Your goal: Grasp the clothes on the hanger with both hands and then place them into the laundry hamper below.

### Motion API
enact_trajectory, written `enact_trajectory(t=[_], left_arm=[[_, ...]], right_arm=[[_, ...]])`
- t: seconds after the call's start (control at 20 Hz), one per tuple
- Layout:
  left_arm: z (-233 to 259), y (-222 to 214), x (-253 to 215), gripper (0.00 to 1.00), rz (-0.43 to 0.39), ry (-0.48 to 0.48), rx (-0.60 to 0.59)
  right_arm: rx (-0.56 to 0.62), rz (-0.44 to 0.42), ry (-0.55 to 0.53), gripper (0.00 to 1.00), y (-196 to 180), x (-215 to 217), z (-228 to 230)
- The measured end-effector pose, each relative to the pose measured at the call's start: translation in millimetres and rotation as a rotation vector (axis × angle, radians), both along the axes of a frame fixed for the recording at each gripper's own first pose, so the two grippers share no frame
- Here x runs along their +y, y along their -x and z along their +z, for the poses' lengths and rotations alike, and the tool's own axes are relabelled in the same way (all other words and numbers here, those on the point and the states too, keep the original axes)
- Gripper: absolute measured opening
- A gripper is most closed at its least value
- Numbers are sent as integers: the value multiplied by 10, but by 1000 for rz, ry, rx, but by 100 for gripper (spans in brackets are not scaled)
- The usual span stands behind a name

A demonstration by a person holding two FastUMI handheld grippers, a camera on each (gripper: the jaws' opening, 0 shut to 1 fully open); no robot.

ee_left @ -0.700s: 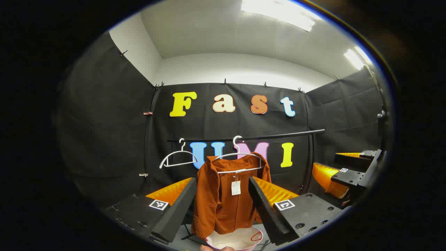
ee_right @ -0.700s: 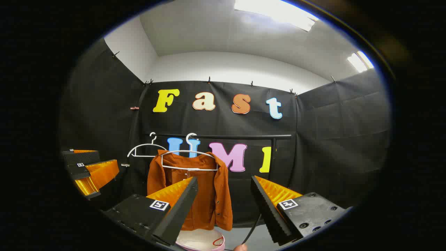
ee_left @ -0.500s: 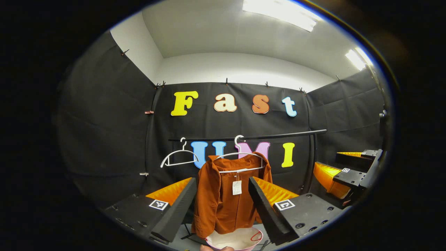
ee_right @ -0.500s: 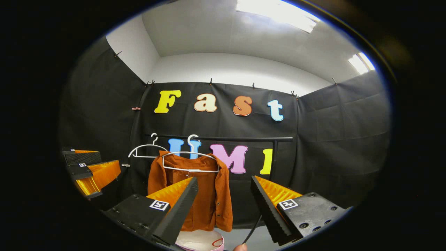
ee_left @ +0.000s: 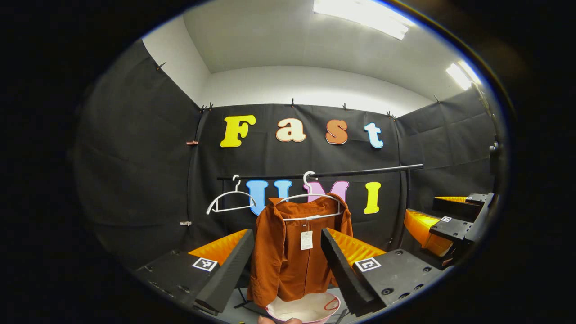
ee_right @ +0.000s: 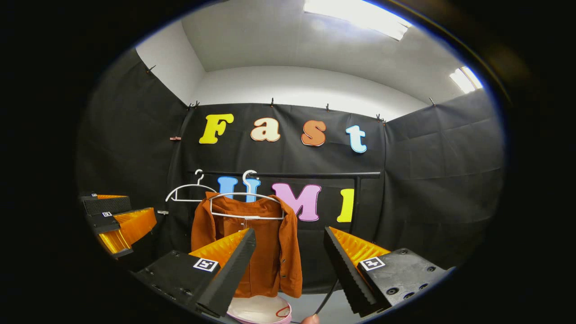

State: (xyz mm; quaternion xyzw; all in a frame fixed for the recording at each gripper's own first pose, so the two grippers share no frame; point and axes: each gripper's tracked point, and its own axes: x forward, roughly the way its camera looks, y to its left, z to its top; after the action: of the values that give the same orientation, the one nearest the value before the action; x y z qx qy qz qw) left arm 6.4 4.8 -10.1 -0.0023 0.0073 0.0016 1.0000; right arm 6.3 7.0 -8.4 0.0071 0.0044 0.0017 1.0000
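Jacket [ee_left: 292,252] in rust colour hangs on white hanger [ee_left: 310,202] above pink hamper [ee_left: 303,310]. We hold left tongs [ee_left: 288,265] & right tongs [ee_right: 290,265] wide open, both w/ nothing gripped.

— Can we read anything here?
— No. We see a white tag [ee_left: 306,240] on the shirt [ee_left: 288,256], its print too small, and square black-and-white markers [ee_left: 367,264] on our claws carry patterns, not words.

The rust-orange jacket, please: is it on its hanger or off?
On: the rust-orange jacket hangs from the white wire hanger, hooked over the black rail, above the pale laundry hamper.
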Motion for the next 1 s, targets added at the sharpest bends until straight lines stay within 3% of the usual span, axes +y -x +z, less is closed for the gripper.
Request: enact_trajectory(t=[0.1,0.45,0.7,1.0], left_arm=[[-85,-13,22,92,2,-2,19],[-207,-454,119,95,-17,0,36],[-319,-1016,89,92,-19,-24,29],[-515,-1793,162,95,31,-32,36]], right_arm=[[27,7,-19,98,-45,46,-110],[61,27,-48,98,-390,127,-235],[39,50,-25,98,-842,180,-271],[78,92,-23,98,-1579,355,-696]])
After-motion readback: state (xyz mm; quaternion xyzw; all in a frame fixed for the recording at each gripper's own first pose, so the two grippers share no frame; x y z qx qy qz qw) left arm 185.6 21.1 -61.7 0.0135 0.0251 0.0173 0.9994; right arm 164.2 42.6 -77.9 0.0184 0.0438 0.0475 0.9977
